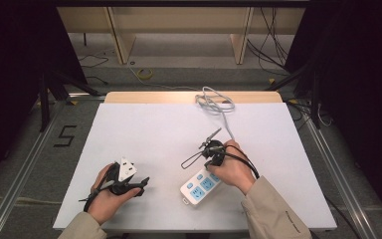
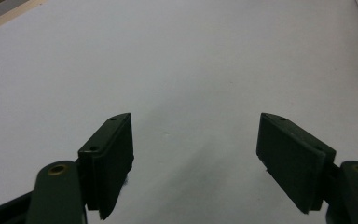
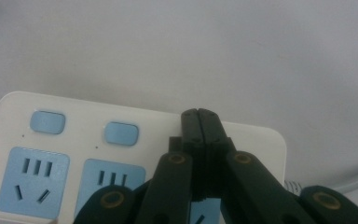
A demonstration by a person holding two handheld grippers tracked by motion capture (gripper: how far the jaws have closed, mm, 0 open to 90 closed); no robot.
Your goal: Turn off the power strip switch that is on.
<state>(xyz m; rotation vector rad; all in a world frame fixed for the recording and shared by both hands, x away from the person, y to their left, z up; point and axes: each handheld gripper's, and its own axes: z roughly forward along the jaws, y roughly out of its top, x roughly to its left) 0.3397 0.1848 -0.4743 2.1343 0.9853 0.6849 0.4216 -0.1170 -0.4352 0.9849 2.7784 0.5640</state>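
Two grippers work over a white table (image 1: 144, 124). A white power strip (image 1: 201, 185) with blue sockets lies near the front edge, right of centre. Its long axis runs diagonally, from the near-left end up toward the far right, where its grey cord (image 1: 227, 125) leaves and leads to a loose coil (image 1: 214, 102) at the table's far edge. The right gripper (image 3: 199, 114) hangs over the cord end of the strip, its jaws pressed together with nothing between them; two blue switches (image 3: 47, 122) and two sockets (image 3: 32, 182) show beside it. The left gripper (image 2: 193, 161), well apart to the left, has its jaws spread wide over bare tabletop, holding nothing.
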